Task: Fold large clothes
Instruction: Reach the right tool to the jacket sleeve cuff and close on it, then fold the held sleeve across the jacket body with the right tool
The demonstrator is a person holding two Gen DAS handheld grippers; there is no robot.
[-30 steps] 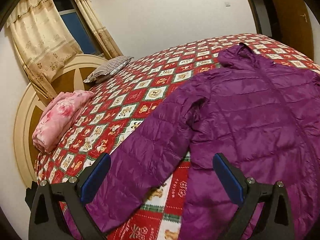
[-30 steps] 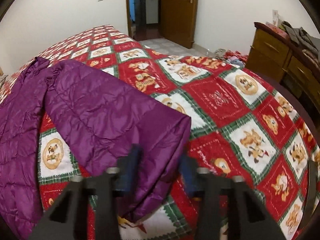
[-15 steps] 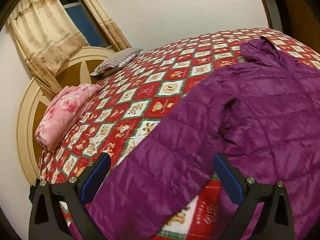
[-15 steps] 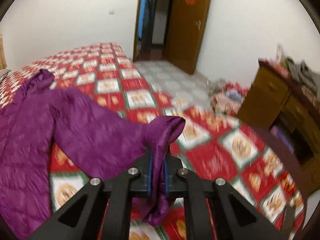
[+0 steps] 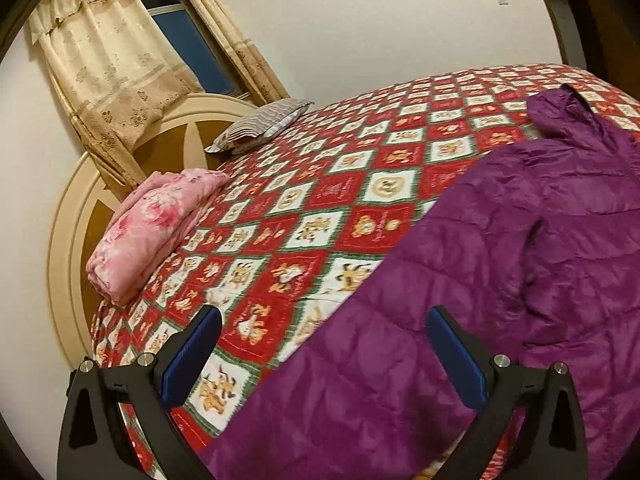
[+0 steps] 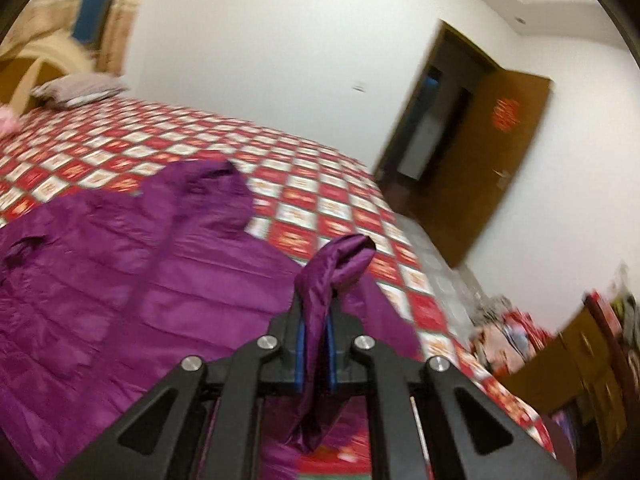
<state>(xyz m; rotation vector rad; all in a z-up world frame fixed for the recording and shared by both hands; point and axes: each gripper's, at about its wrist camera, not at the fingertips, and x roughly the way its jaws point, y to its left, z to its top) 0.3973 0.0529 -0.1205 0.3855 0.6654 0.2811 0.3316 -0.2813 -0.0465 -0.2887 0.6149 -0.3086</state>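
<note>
Right tool (image 6: 315,334) pinching a sleeve (image 6: 334,268) of the purple jacket (image 6: 120,264), lifted to fold inward; left tool (image 5: 324,344) spread wide above the other sleeve (image 5: 360,380), ready to grab, on the bed (image 5: 320,200).

A home bedroom.
A bed under a red-and-white checked quilt (image 5: 320,208), beige patterned curtains (image 5: 116,76), a striped grey pillow (image 5: 260,126), a brown wooden door (image 6: 492,160).
</note>
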